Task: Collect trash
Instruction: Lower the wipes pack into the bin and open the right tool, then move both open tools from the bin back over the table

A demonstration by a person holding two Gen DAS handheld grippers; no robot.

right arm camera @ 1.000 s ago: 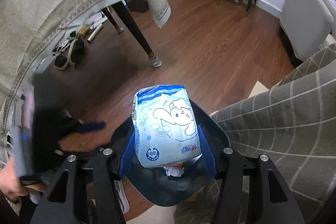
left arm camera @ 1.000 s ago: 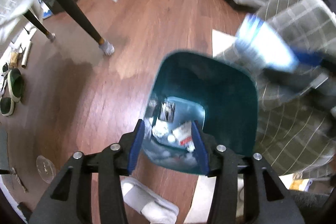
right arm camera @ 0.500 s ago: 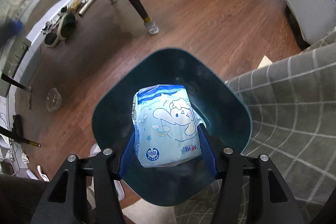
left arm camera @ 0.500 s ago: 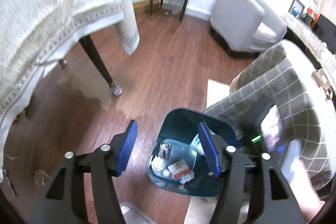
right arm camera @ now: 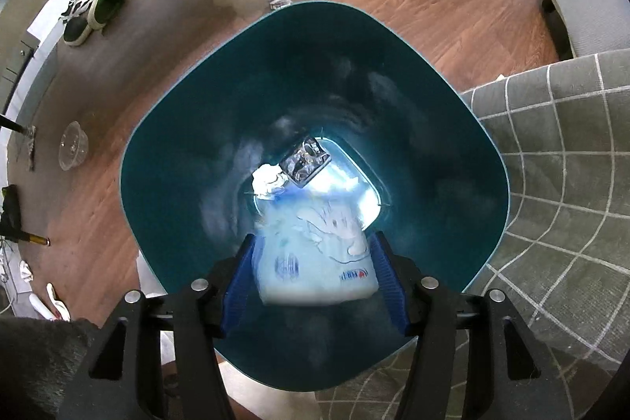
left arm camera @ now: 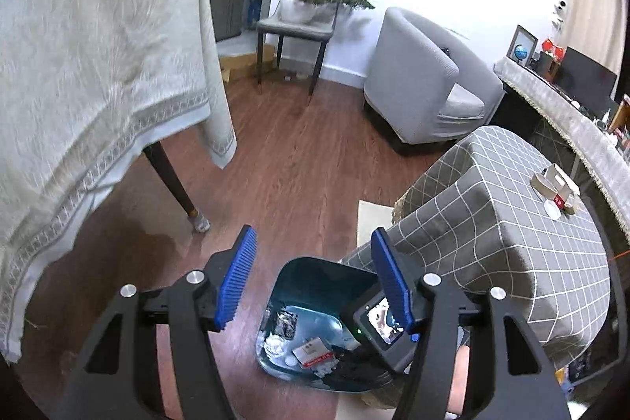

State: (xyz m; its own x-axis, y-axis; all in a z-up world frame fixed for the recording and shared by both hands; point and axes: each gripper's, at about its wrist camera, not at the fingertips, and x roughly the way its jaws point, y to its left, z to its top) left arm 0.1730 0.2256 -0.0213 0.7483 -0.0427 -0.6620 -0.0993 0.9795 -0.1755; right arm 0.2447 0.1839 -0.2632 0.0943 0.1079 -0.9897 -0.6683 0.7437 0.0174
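Note:
A teal trash bin (right arm camera: 189, 128) stands on the wood floor beside the table with the grey checked cloth (right arm camera: 559, 160). My right gripper (right arm camera: 313, 272) is over the bin mouth with its jaws spread. The blue-and-white tissue pack (right arm camera: 315, 254) looks blurred between the fingers and apart from the pads, dropping into the bin. Crumpled paper (right arm camera: 267, 180) and a foil wrapper (right arm camera: 303, 162) lie at the bottom. My left gripper (left arm camera: 313, 278) is open and empty, high above the bin (left arm camera: 299, 286). The right gripper's body with its screen (left arm camera: 384, 321) shows over the bin.
A table with a cream cloth (left arm camera: 98, 85) and dark legs (left arm camera: 169, 176) stands left. A grey armchair (left arm camera: 425, 93) and a chair with a plant (left arm camera: 303, 14) are at the back. Small boxes (left arm camera: 555, 187) sit on the checked table. Shoes (right arm camera: 98, 6) and a clear bowl (right arm camera: 73, 144) lie on the floor.
My right gripper moved down over the bin, opened and let go of the tissue pack, which now drops. My left gripper opened, rose and tilted up toward the room.

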